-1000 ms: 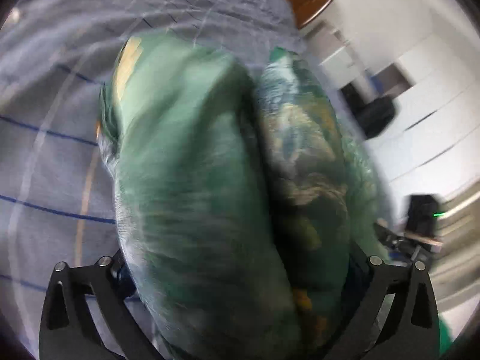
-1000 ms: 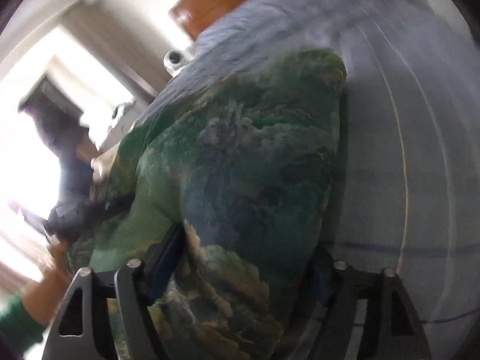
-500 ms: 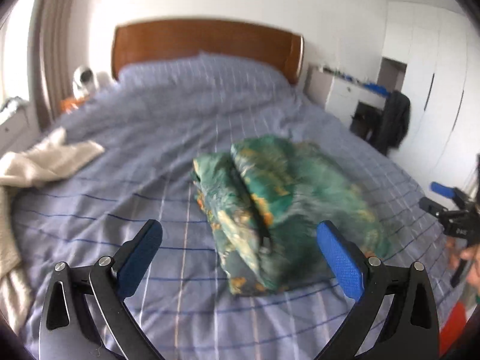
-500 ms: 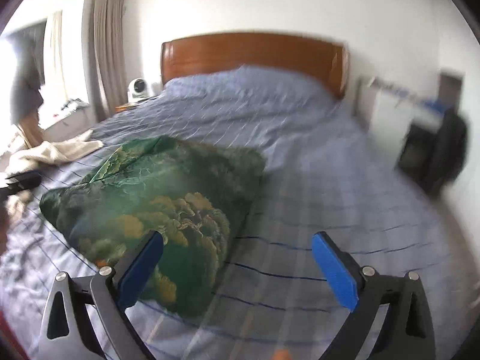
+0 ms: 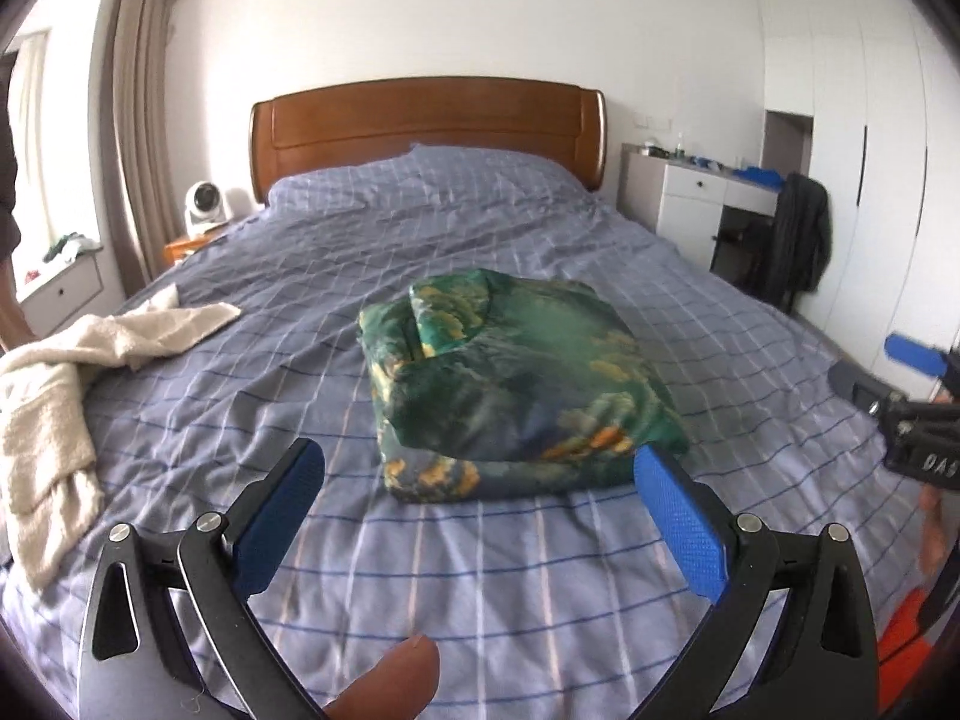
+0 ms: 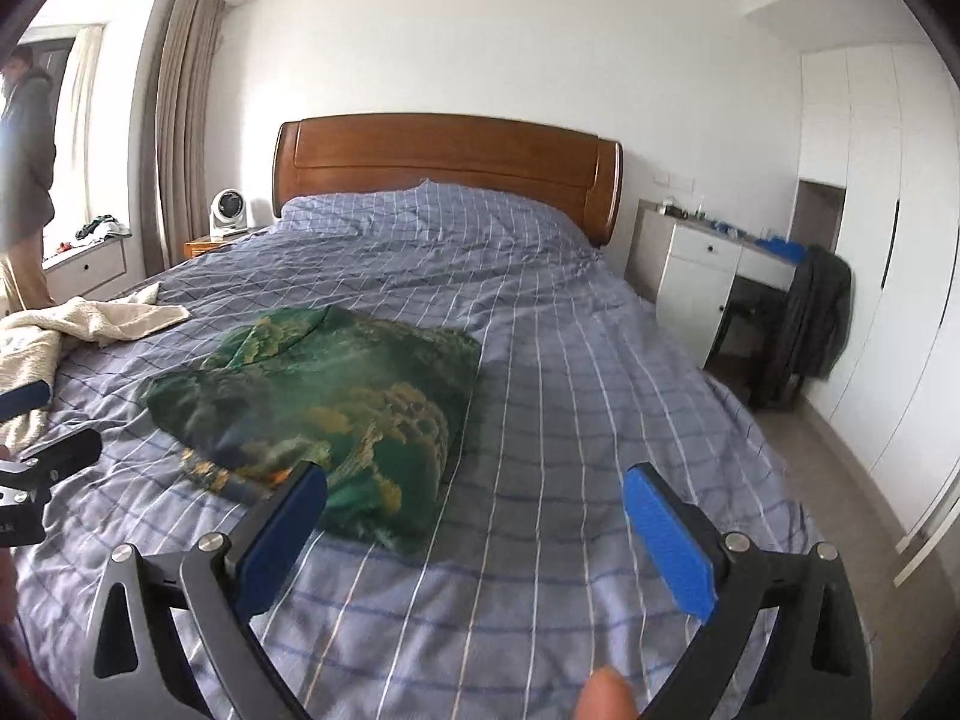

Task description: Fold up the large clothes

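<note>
A green patterned garment lies folded in a thick bundle on the blue checked bed; it also shows in the right wrist view. My left gripper is open and empty, held above the bed just in front of the bundle. My right gripper is open and empty, to the right of the bundle and apart from it. The right gripper also shows at the right edge of the left wrist view. The left gripper's tip shows at the left edge of the right wrist view.
A cream towel lies crumpled at the bed's left edge. A wooden headboard stands at the back. A white desk with a dark coat on a chair stands right. A person stands by the window at left.
Both grippers let go of the green bundle, opened and drew back. The bundle now rests on the bed and the views have pulled away from it.
</note>
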Demonstrator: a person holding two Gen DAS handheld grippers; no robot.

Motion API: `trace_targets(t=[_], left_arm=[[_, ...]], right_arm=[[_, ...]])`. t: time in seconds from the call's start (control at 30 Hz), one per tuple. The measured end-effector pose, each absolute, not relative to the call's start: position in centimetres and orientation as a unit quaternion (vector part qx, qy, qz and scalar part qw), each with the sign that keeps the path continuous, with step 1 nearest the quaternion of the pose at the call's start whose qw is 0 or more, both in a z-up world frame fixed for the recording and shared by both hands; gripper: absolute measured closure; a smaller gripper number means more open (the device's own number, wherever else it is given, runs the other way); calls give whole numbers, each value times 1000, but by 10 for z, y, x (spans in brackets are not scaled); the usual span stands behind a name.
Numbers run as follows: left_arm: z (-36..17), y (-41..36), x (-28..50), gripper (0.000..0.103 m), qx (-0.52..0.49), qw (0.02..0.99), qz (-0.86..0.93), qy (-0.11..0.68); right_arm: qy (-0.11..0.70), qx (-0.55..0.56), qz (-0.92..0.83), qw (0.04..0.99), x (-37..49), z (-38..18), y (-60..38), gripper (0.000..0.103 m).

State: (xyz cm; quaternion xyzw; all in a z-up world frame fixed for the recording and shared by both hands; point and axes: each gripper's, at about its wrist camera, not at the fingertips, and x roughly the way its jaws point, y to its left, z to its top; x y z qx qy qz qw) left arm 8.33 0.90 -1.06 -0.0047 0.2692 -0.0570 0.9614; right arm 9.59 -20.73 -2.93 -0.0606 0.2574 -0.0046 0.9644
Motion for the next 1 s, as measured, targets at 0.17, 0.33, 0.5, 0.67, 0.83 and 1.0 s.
trace_targets(t=[0.17, 0.33, 0.5, 0.67, 0.83, 1.0], left_arm=[[-10, 0, 71, 0, 4, 964, -28, 266], [-11, -15, 60, 0, 48, 967, 0, 252], [-5, -24, 48, 0, 25, 967, 8, 252], [-3, -30, 37, 0, 18, 961, 15, 275], [-11, -31, 37, 0, 24, 950, 35, 310], [-14, -25, 36, 0, 16, 942, 28, 333]], right_arm=[[267, -69, -20, 961, 82, -34, -211, 1], [240, -48, -38, 969, 60, -33, -220, 1], [273, -31, 0, 961, 58, -38, -222, 1], [286, -20, -2, 958, 45, -45, -225, 1], [313, -17, 4, 950, 34, -48, -218, 1], [333, -33, -5, 942, 30, -47, -208, 1]])
